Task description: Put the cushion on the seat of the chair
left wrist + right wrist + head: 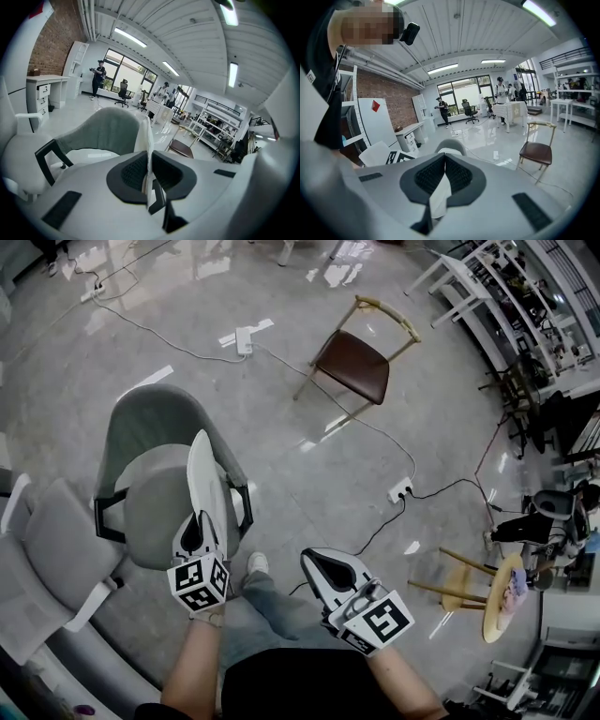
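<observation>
A thin white cushion (208, 479) stands on edge over the seat of the grey armchair (150, 432). My left gripper (195, 524) is shut on the cushion's near edge. In the left gripper view the cushion (146, 133) runs up from between the dark pads (131, 173), with the grey chair back (105, 129) behind it. My right gripper (315, 564) hangs to the right of the chair over the floor. It is shut with nothing in it, and in the right gripper view its gripper tip (444, 160) shows the pads meeting. The grey chair (451, 146) lies ahead of it.
A wooden chair with a brown seat (361, 367) stands farther out on the glossy floor. Cables and power strips (246, 338) cross the floor. Grey padded seats (47, 554) crowd the left edge. A small wooden table (502, 596) stands at the right. My leg and shoe (257, 564) are between the grippers.
</observation>
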`<state>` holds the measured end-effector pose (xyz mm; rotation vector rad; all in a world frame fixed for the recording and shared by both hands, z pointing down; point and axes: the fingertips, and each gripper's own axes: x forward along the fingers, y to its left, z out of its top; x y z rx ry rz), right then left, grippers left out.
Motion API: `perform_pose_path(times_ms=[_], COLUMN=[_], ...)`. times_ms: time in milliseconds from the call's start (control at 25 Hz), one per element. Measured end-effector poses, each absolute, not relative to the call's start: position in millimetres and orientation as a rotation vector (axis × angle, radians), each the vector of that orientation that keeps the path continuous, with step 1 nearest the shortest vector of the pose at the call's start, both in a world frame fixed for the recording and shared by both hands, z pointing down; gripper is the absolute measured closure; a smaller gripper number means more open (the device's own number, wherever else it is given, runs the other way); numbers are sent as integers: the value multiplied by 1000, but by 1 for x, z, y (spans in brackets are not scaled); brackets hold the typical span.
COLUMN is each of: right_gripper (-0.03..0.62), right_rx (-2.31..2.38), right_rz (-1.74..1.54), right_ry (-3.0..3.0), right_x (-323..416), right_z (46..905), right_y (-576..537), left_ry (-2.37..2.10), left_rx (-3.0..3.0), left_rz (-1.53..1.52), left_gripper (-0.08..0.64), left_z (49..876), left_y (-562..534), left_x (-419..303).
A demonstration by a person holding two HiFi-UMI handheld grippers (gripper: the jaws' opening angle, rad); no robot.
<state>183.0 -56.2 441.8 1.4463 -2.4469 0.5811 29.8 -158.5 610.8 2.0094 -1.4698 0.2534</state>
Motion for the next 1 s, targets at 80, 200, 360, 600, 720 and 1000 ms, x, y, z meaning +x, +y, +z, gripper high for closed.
perform_pose_path(times_ms=[80, 200, 360, 600, 720, 1000], right_gripper=[581, 581, 581, 581, 581, 581], right_rx=[1435, 1416, 1397, 1378, 1360, 1278], right_rz=[584, 586, 593, 604, 601, 588], right_ry=[-2447, -2446, -2448, -2448, -2447, -2469], right_x=[179, 173, 168, 156, 149, 121], right_z=[444, 446, 450, 456, 460, 467], right_y=[-57, -58, -56, -58, -60, -69], left_ry=[-1465, -1477, -1507, -1546, -1566, -1633], left_rx=[2002, 1992, 2000, 2002, 2025, 2040], left_rz=[264, 272, 290, 351, 402, 556], left_gripper=[520, 520, 520, 518, 517, 517], left_z=[618, 626, 631, 639, 647, 673], left_y=[-159, -159, -162, -165, -163, -153], left_x=[24, 13, -3, -36, -51, -96])
